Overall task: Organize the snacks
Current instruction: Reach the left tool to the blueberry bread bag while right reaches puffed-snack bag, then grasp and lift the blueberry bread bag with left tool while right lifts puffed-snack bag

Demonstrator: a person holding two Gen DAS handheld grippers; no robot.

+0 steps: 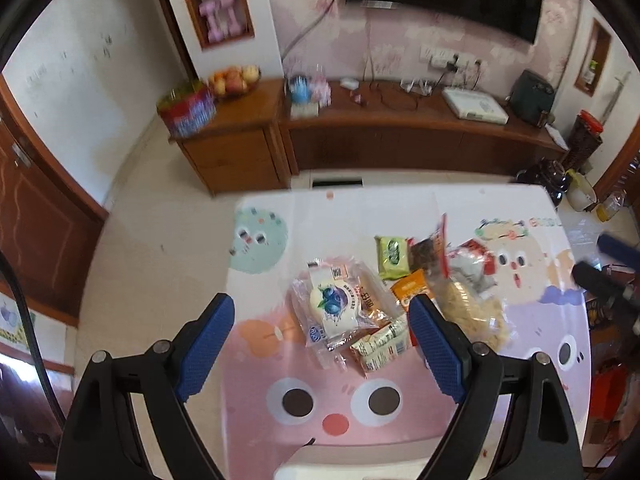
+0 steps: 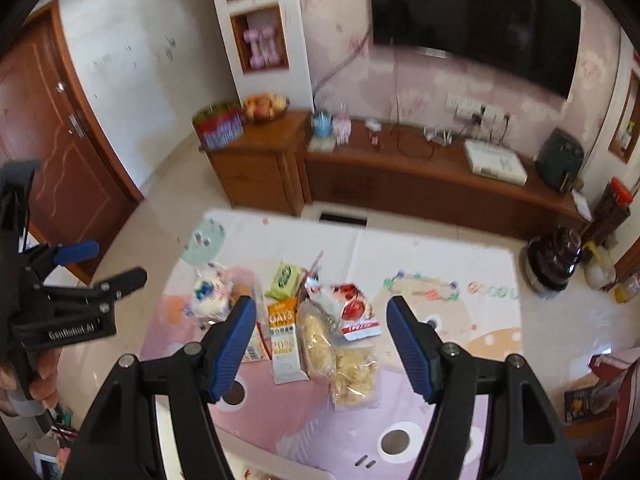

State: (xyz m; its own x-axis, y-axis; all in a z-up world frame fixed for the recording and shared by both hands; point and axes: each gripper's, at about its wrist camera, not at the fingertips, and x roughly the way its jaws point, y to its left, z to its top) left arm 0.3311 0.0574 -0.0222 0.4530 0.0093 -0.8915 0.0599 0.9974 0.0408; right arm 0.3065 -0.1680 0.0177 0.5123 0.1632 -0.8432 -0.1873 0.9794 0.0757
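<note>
Both claws, left claw and right claw, gape wide, empty; orange packet reads "OATS", "20%".

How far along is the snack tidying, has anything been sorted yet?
Nothing looks sorted: the blueberry bun, green packet, oat bar and clear cracker bag lie in one loose pile on the cartoon tablecloth. Nothing is in hand; the left gripper and right gripper hover open above them. All the sorting remains.
</note>
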